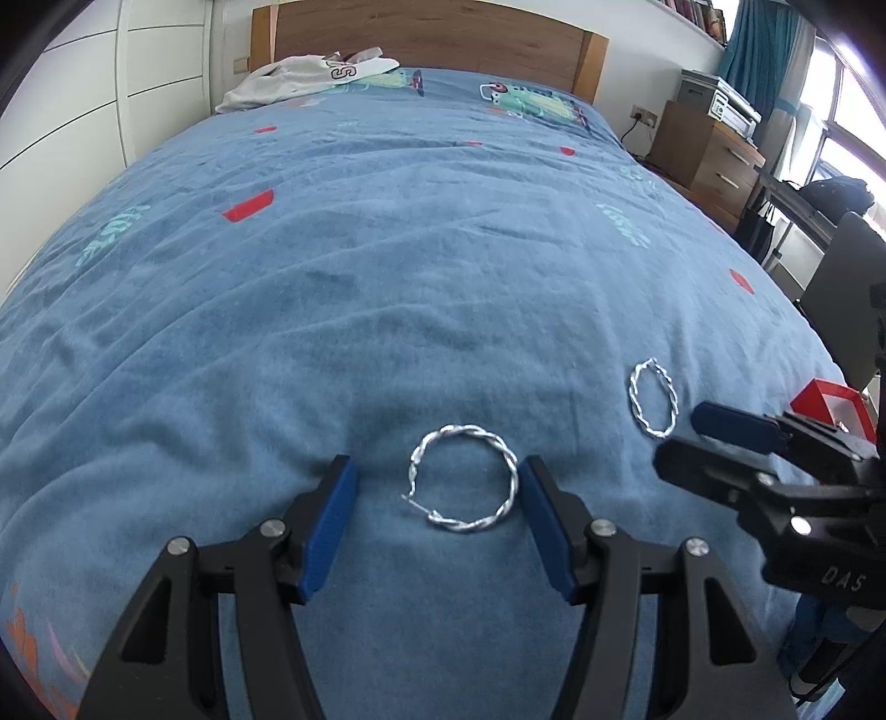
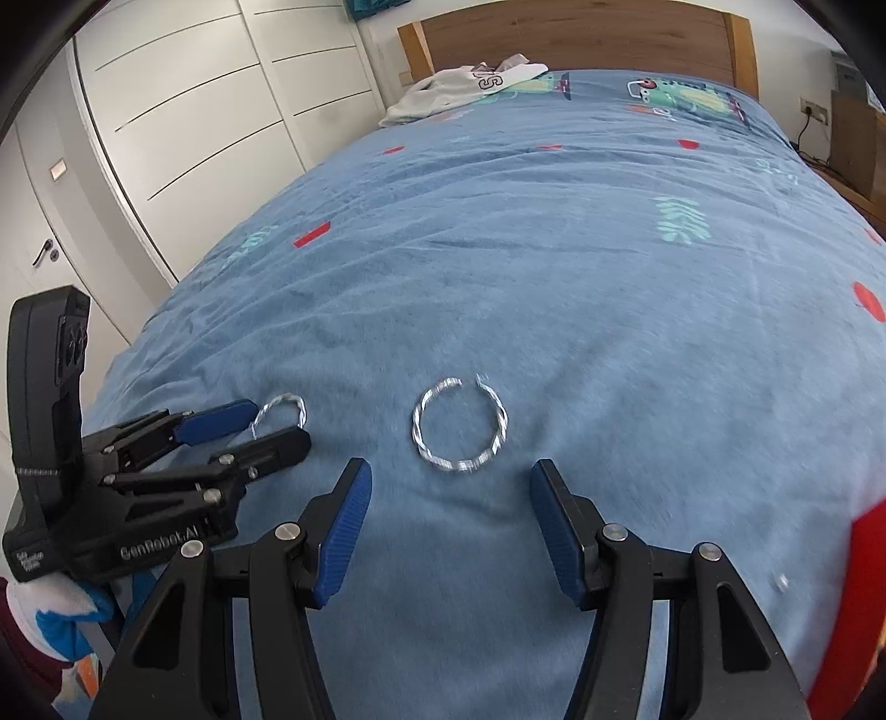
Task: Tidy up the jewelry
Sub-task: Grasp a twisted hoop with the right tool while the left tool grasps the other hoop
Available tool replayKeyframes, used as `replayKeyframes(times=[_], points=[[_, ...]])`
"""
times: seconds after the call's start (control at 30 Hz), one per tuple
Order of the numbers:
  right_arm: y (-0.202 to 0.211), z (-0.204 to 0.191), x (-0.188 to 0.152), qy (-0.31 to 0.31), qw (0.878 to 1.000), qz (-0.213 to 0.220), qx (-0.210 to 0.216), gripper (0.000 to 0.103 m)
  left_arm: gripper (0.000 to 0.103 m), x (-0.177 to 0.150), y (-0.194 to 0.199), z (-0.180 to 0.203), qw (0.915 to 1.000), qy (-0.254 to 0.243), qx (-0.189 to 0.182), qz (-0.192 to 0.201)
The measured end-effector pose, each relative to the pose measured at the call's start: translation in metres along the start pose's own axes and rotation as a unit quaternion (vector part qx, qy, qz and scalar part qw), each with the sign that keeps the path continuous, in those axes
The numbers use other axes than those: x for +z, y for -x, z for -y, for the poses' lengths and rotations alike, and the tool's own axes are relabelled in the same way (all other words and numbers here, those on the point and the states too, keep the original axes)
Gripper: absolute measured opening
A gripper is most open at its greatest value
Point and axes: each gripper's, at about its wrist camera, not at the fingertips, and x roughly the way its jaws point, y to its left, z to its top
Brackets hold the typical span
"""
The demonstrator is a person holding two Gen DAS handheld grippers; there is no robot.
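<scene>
Two twisted silver hoop earrings lie flat on the blue bedspread (image 1: 387,277). In the left wrist view one hoop (image 1: 464,479) lies between the open fingers of my left gripper (image 1: 434,471), close to the right pad. The second hoop (image 1: 653,397) lies to the right, just beyond my right gripper (image 1: 686,437). In the right wrist view the second hoop (image 2: 458,423) lies just ahead of my open right gripper (image 2: 448,476). My left gripper (image 2: 266,426) is at the left, open around the first hoop (image 2: 279,412). A red jewelry box (image 1: 830,407) sits at the right bed edge.
Crumpled white clothing (image 1: 304,77) lies at the head of the bed by the wooden headboard (image 1: 432,33). White wardrobe doors (image 2: 194,111) stand to the left. A wooden nightstand (image 1: 703,149) and a desk chair (image 1: 847,277) stand to the right. The red box also shows in the right wrist view (image 2: 864,581).
</scene>
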Motion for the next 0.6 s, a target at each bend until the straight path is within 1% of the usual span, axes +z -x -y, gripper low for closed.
replayKeyframes(times=[0.2, 0.27, 0.3, 0.33, 0.37, 0.4, 0.47, 0.6], points=[[-0.016, 0.000, 0.011, 0.000, 1.000, -0.003, -0.004, 0.059, 0.058, -0.002, -0.003, 0.002, 0.9999, -0.007, 0.003, 0.011], [-0.019, 0.000, 0.012, 0.001, 1.000, -0.006, -0.009, 0.053, 0.057, -0.003, -0.002, 0.002, 0.9999, -0.007, 0.002, 0.013], [-0.020, 0.000, 0.013, 0.001, 1.000, -0.006, -0.012, 0.045, 0.056, -0.003, -0.002, 0.002, 0.9999, -0.007, 0.002, 0.015], [-0.019, 0.001, 0.012, 0.001, 1.000, -0.007, -0.013, 0.040, 0.056, -0.003, -0.001, 0.002, 0.9998, -0.007, 0.003, 0.015], [-0.019, 0.002, 0.012, -0.002, 1.000, -0.008, -0.012, 0.040, 0.052, -0.004, -0.001, 0.003, 0.9998, -0.009, 0.004, 0.016], [-0.019, 0.003, 0.012, -0.003, 1.000, -0.008, -0.011, 0.040, 0.046, -0.004, 0.000, 0.003, 0.9998, -0.009, 0.005, 0.018], [-0.020, 0.001, 0.012, 0.000, 1.000, -0.008, -0.013, 0.040, 0.038, -0.005, 0.001, 0.003, 0.9997, -0.010, 0.010, 0.020], [-0.013, -0.001, 0.011, -0.001, 1.000, 0.002, -0.011, 0.039, 0.038, -0.006, 0.007, 0.005, 0.9995, -0.010, 0.015, 0.025]])
